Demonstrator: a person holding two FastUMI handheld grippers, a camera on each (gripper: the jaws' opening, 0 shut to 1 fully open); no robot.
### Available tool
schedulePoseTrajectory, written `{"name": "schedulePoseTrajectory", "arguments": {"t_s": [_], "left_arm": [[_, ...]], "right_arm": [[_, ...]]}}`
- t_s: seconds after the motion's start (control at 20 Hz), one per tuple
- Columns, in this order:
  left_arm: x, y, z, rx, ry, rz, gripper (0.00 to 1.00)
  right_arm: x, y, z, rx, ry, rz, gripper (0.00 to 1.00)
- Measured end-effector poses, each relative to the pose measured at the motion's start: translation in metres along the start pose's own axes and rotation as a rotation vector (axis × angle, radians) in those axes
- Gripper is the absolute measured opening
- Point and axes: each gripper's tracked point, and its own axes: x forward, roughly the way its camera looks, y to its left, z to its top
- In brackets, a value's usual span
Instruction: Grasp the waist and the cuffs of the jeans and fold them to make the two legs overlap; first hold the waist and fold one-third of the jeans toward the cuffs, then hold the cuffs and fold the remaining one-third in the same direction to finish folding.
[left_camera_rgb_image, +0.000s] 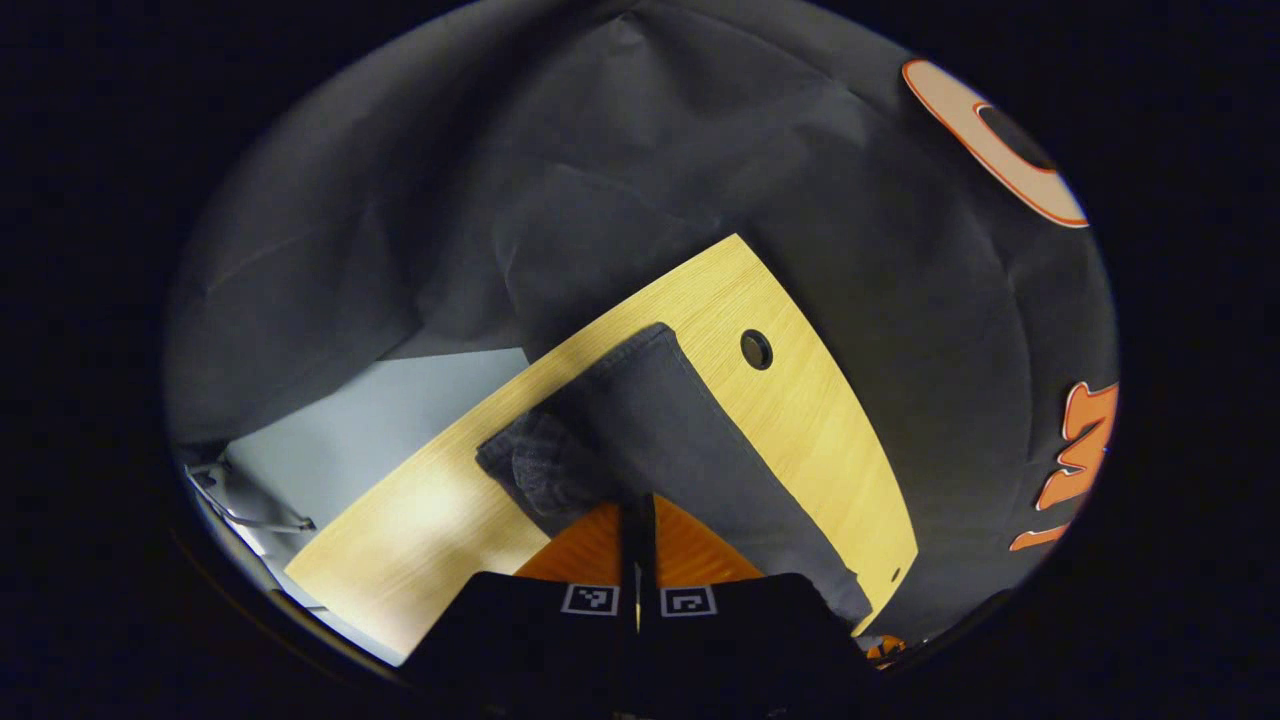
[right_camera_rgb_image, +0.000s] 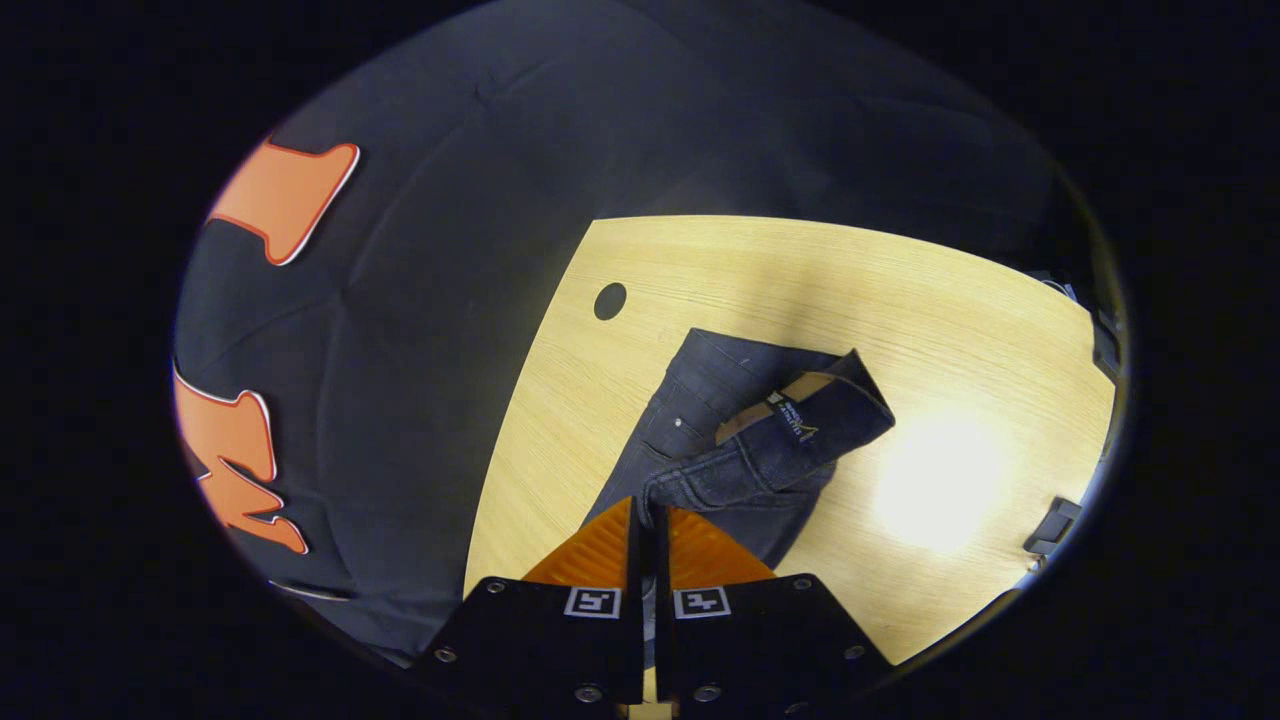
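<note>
Dark jeans lie on a light wooden table. In the left gripper view, the leg end of the jeans (left_camera_rgb_image: 660, 420) runs away from my left gripper (left_camera_rgb_image: 638, 505), which is shut on the cuff fabric and holds it lifted above the table (left_camera_rgb_image: 800, 400). In the right gripper view, the waist end of the jeans (right_camera_rgb_image: 750, 430) is bunched and twisted, its inner waistband label showing. My right gripper (right_camera_rgb_image: 650, 510) is shut on the waistband edge, raised above the table (right_camera_rgb_image: 800, 270).
A round cable hole (left_camera_rgb_image: 756, 349) is in the table beside the leg, also seen as a hole (right_camera_rgb_image: 610, 300) near the waist. The black cloth wall surrounds the table. A small dark object (right_camera_rgb_image: 1055, 522) sits at the table's right edge. Pale floor (left_camera_rgb_image: 380, 420) lies beyond the left edge.
</note>
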Motion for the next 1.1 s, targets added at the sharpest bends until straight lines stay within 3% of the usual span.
{"name": "schedulePoseTrajectory", "arguments": {"t_s": [0.45,0.55,0.6,0.65,0.75,0.8,0.85,0.9,1.0,1.05,1.1], "left_arm": [[0.052,-0.022,0.016,0.200,0.012,0.066,0.01],[0.064,-0.031,0.021,0.233,0.002,0.066,0.05],[0.066,-0.033,0.024,0.239,0.003,0.063,0.14],[0.067,-0.034,0.025,0.247,0.001,0.070,0.14],[0.073,-0.031,0.028,0.274,-0.006,0.098,0.24],[0.074,-0.031,0.030,0.280,-0.010,0.108,0.46],[0.073,-0.032,0.034,0.291,-0.032,0.111,0.50],[0.070,-0.030,0.041,0.299,-0.060,0.112,0.61],[0.062,-0.033,0.051,0.335,-0.106,0.104,0.87],[0.059,-0.034,0.051,0.345,-0.112,0.115,0.89],[0.058,-0.033,0.048,0.356,-0.110,0.120,0.91]], "right_arm": [[0.067,0.012,0.003,0.013,0.089,-0.066,0.05],[0.074,0.013,0.004,0.023,0.111,-0.089,0.05],[0.078,0.014,0.004,0.016,0.121,-0.098,0.05],[0.081,0.016,0.007,0.012,0.117,-0.098,0.07],[0.087,0.019,0.010,0.011,0.115,-0.092,0.14],[0.086,0.020,0.009,0.014,0.130,-0.088,0.17],[0.088,0.022,0.012,0.011,0.129,-0.076,0.17],[0.087,0.026,0.016,0.008,0.125,-0.062,0.20],[0.083,0.036,0.032,-0.013,0.061,-0.026,0.35],[0.078,0.033,0.041,-0.031,0.036,-0.033,0.50],[0.073,0.026,0.046,-0.047,0.032,-0.049,0.43]]}}
